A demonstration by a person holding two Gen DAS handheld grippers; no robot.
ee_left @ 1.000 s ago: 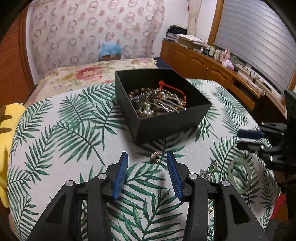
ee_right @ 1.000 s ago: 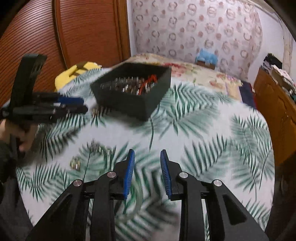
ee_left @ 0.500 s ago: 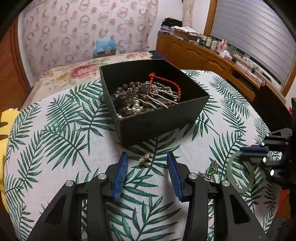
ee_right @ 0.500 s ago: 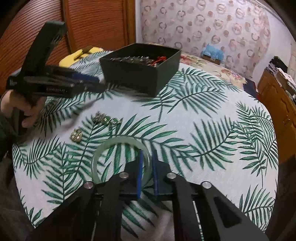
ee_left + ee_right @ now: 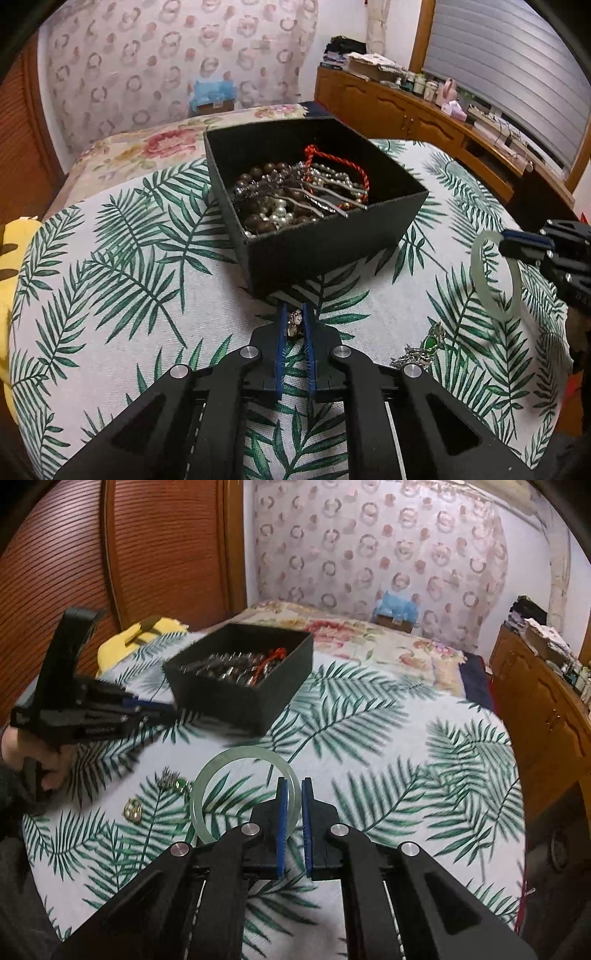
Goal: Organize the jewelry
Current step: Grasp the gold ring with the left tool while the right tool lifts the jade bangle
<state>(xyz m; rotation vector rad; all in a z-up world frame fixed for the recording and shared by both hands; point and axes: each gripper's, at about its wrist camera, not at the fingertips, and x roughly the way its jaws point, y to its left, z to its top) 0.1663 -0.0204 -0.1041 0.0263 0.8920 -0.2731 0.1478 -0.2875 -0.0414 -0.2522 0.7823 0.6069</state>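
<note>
Left gripper (image 5: pixel 294 325): my fingers are nearly closed, pinching a small gold-toned ornament (image 5: pixel 294 326) between the blue pads. It sits at the fingertips, just short of the near corner of the black box (image 5: pixel 332 247). I cannot tell whether it is lifted off the cloth.

Right gripper (image 5: pixel 293 801): clenched on the rim of the pale green bangle (image 5: pixel 236 764). The ring stands out to the left of my fingertips and ahead of them. From the left camera the bangle (image 5: pixel 496 277) hangs clear above the leaf-print tablecloth (image 5: pixel 110 258).

Below and left of the right fingertips, on the cloth: a silver chain with a green stone (image 5: pixel 173 781), and nearer, a small gold ring-shaped piece (image 5: pixel 133 810). The two lie apart from each other.

Farther ahead of both grippers: the black box, open-topped, holding brown beads, pearls, silver hair combs (image 5: pixel 314 192) and a red twisted cord (image 5: pixel 343 166). Beyond it, the flowered bed cover (image 5: pixel 369 638).
</note>
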